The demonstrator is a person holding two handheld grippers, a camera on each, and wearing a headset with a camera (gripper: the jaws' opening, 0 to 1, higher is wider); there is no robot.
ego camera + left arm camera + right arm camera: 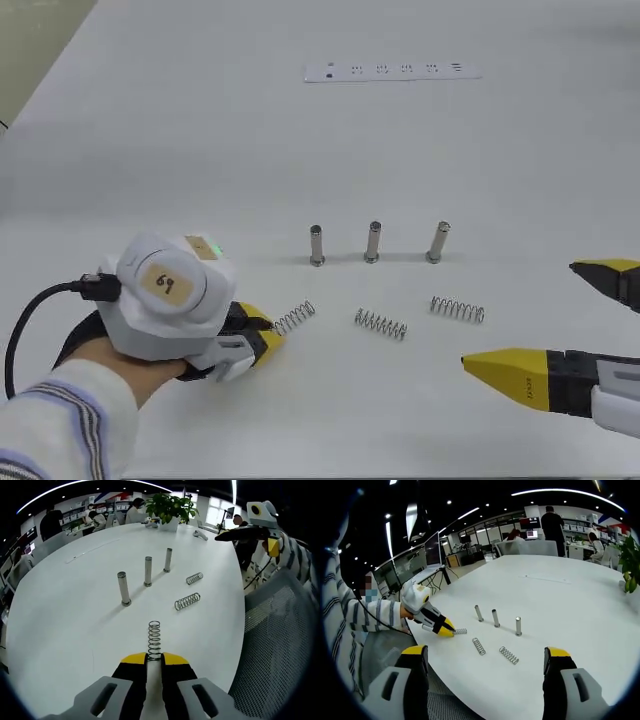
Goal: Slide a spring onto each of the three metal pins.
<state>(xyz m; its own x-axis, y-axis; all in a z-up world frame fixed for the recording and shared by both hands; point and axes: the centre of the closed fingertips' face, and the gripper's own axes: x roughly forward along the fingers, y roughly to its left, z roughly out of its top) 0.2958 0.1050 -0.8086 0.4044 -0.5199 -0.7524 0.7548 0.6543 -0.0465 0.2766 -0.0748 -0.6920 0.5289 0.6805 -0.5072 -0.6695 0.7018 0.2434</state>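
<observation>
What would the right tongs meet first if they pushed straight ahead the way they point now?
Probably the nearest loose spring, lying on the table just ahead of the open right tongs. Height is unclear, so they might pass over it toward the pins.

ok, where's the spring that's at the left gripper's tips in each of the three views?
Head view: spring lower left of centre, at the left gripper tips, below the end pin.
Left gripper view: spring bottom centre, near end between the jaws; end pin up-left.
Right gripper view: spring left of centre, at the left gripper's yellow tips; end pin up-right.
Shared landmark: that end pin of the three-pin row, nearest this spring.
</observation>
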